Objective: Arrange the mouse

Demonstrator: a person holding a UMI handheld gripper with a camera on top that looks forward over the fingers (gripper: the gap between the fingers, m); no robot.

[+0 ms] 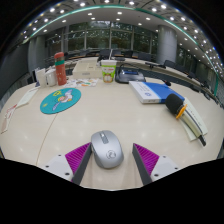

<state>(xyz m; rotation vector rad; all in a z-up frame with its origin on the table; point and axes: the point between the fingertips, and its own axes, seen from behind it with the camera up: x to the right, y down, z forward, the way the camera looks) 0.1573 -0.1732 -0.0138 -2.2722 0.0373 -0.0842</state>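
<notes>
Your tool (107, 168) is spread wide, its fingers (78, 156) flanking the grey mouse (106, 148) with a gap at each side. The mouse rests on the pale surface (100, 108), well short of the teal disc (61, 100).

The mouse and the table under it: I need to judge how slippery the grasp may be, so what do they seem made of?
The mouse, standing between the open gripper's fingers with a gap at each side, looks like moulded plastic in a silver-grey, slightly glossy finish; its top catches a soft highlight. The table looks like smooth pale laminate or coated board, plain beige with no visible grain, though which one is unclear.
</notes>
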